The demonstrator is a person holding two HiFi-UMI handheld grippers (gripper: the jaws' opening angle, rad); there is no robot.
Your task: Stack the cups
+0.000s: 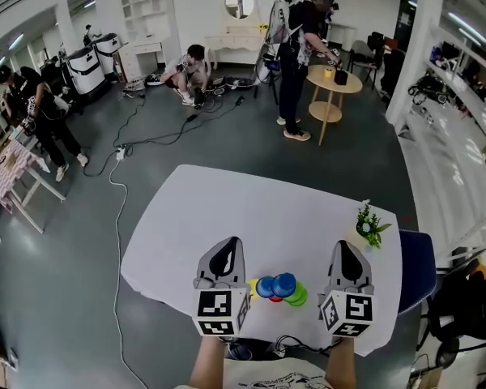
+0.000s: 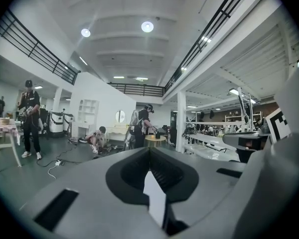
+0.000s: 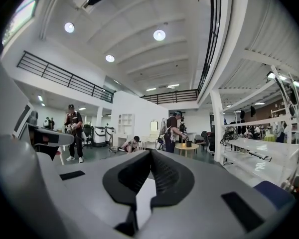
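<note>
A cluster of small cups lies on the white table [image 1: 227,209] near its front edge: two blue cups [image 1: 275,285], a green cup [image 1: 297,297], a red cup [image 1: 274,299] half hidden under the blue ones, and a yellow cup [image 1: 252,286] beside my left gripper. My left gripper [image 1: 230,243] hovers just left of the cluster, shut, with nothing between its jaws [image 2: 150,149]. On the other side of the cups my right gripper [image 1: 345,245] is also shut and holds nothing [image 3: 150,152]. Both gripper views look level across the room and show no cups.
A small potted plant [image 1: 369,225] stands at the table's right edge, and a blue chair [image 1: 418,271] sits beyond that edge. Several people, a round wooden side table [image 1: 334,80] and floor cables [image 1: 117,185] lie farther off.
</note>
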